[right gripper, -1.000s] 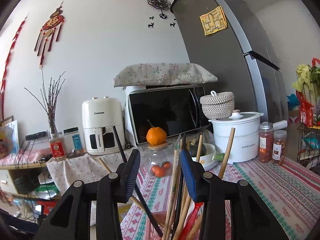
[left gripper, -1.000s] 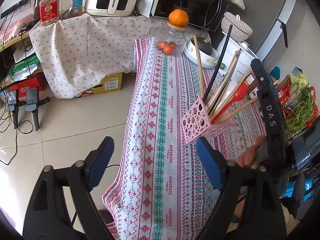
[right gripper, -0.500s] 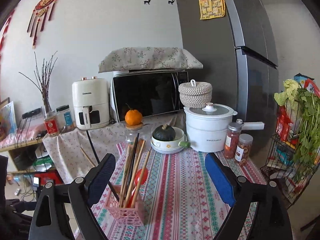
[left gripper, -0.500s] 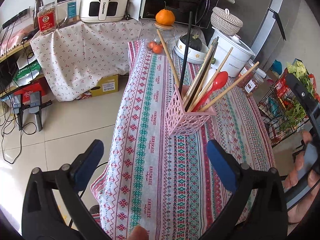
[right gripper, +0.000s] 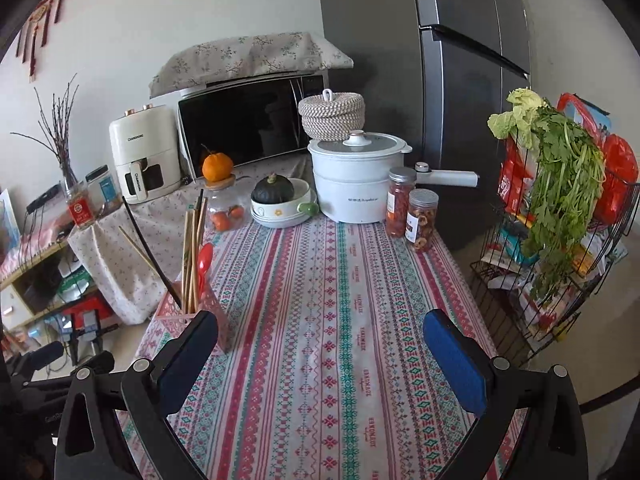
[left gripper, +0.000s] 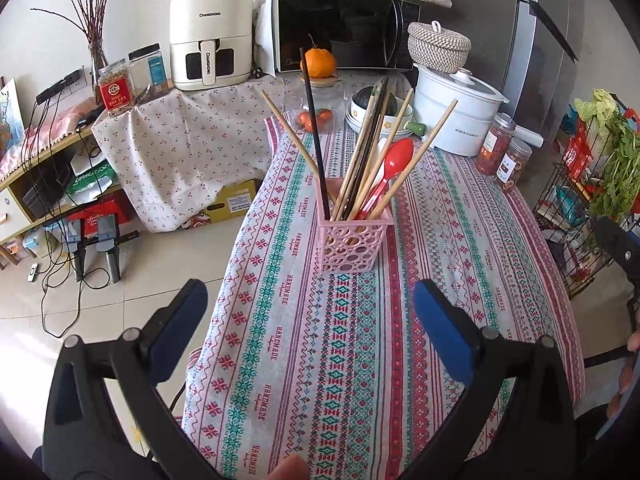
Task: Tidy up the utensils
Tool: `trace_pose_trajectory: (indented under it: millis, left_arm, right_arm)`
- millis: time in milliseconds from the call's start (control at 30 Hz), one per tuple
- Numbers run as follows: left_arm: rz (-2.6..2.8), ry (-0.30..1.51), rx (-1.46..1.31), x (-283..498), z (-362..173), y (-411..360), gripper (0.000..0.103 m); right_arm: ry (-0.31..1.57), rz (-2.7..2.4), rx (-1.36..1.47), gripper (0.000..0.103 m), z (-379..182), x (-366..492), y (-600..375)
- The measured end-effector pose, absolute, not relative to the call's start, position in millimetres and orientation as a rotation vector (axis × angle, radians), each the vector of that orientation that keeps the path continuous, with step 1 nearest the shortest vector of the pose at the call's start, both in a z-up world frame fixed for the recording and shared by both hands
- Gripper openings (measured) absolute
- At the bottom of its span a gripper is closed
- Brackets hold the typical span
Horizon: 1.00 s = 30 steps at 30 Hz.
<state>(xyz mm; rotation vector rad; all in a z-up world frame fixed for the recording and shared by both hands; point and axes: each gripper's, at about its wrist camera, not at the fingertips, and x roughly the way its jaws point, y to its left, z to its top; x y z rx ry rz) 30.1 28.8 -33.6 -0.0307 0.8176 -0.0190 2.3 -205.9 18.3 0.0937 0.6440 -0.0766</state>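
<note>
A pink perforated holder (left gripper: pixel 352 240) stands upright on the worktop (left gripper: pixel 460 240), near its left edge, packed with the utensils the task concerns: wooden chopsticks (left gripper: pixel 416 152), one black chopstick (left gripper: pixel 314 132) and a red spoon (left gripper: pixel 394 160), all leaning out of its open top. Both hand-held tools hang above the near end of the striped cloth, well apart from the holder. The left gripper (left gripper: pixel 308 328) has its jaws spread wide and grasps nothing; the right gripper (right gripper: pixel 320 344) likewise shows its jaws released and empty, with the holder (right gripper: pixel 188 312) just beyond its left finger in the right wrist view.

No loose utensil is visible anywhere on the cloth in either view. The far end of the worktop carries only kitchen items: a white pot (right gripper: pixel 356 184), two spice jars (right gripper: pixel 412 212), a bowl holding a dark squash (right gripper: pixel 280 200) and a glass jar topped with an orange (right gripper: pixel 218 168). Judged from this layout, the sorting appears finished or very nearly so, with every utensil in sight gathered in the holder and both tools clear of it. What might remain, if anything, is straightening the splayed chopsticks.
</note>
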Motion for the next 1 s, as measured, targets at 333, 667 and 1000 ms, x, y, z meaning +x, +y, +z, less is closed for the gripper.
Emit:
trace_pose_trajectory:
  millis: [333, 667, 1000]
  left_arm:
    - [-0.057, 0.793, -0.002, 28, -33, 1, 0.102]
    - [-0.089, 0.790, 0.003, 21, -32, -8, 0.102]
    - [-0.099, 0.788, 0.007, 18, -31, -9, 0.102]
  right_arm:
    - [0.691, -0.040, 0.026, 0.103, 6, 4, -208]
    - [0.734, -0.036, 0.052, 0.103, -3, 17, -209]
    - [0.742, -0.048, 0.036, 0.103, -6, 16, -208]
